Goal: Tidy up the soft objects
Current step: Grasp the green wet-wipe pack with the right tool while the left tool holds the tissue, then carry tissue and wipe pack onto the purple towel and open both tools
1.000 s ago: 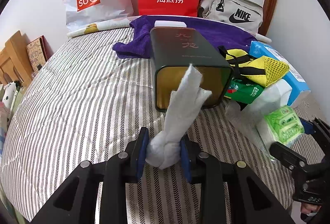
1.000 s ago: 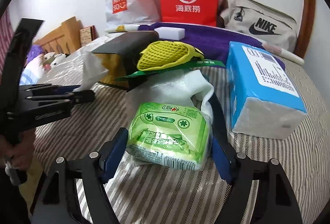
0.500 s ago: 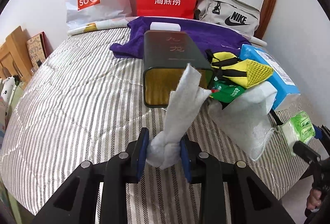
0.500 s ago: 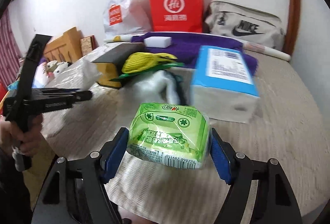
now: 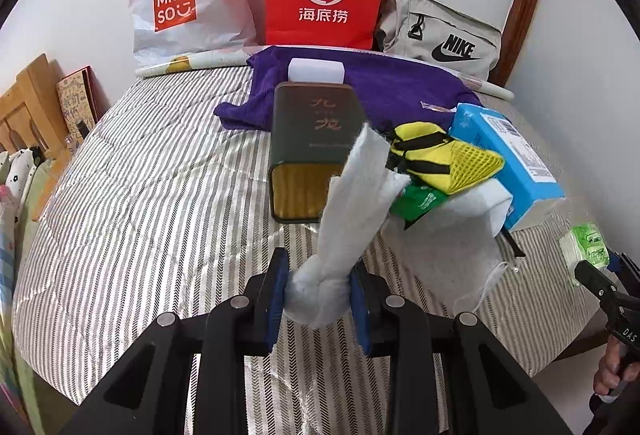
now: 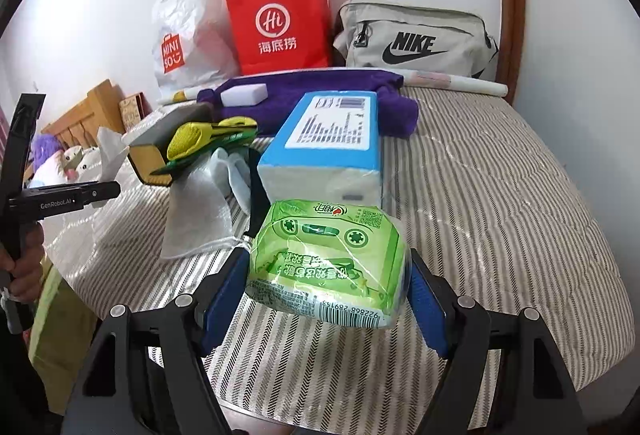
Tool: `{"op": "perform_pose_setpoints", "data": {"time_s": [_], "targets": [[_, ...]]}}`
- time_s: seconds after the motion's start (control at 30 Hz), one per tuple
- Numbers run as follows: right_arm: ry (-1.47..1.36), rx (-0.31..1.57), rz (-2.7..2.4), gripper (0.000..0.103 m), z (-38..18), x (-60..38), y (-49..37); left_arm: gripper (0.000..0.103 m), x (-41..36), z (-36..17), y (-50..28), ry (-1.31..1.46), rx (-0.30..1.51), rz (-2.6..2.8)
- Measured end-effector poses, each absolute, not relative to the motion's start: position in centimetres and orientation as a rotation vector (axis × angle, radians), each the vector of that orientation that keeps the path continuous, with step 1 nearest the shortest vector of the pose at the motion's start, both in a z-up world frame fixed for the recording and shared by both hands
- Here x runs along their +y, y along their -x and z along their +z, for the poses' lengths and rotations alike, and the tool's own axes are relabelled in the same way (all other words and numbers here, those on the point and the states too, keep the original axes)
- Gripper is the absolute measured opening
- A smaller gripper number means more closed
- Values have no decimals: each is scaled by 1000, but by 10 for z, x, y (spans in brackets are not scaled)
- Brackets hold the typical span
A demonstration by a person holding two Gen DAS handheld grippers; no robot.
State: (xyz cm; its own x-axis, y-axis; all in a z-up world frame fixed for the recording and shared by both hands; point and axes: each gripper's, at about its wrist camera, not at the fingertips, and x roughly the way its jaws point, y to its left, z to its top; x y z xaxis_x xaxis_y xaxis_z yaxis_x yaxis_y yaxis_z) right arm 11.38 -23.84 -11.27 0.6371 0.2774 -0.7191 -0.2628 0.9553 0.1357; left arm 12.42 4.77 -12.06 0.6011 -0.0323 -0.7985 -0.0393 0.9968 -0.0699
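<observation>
Left gripper (image 5: pixel 318 305) pinches a knotted white cloth (image 5: pixel 352 219), held up just in front of the open mouth of the dark tin box (image 5: pixel 314 151) lying on its side on the striped bed (image 5: pixel 140 203). Right gripper (image 6: pixel 326 287) clamps a green tissue pack (image 6: pixel 326 259), held off the bed, right of the box and in front of the blue tissue pack (image 6: pixel 332 139).

Likely step: stow both in the box. Cloth first: feed the loose end straight into the mouth, don't nudge the box. Keep the squeeze on the green pack light; it deforms. Yellow mesh item (image 5: pixel 444 159) crowds the box's right side.
</observation>
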Motion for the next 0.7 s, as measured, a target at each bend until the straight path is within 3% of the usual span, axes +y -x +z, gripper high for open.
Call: {"op": "perform_pose_setpoints", "data": {"time_s": [0.7], "targets": [[-17,771,385,76,-74,-240,-144,28,47,-83,-151,116,890,37]]}}
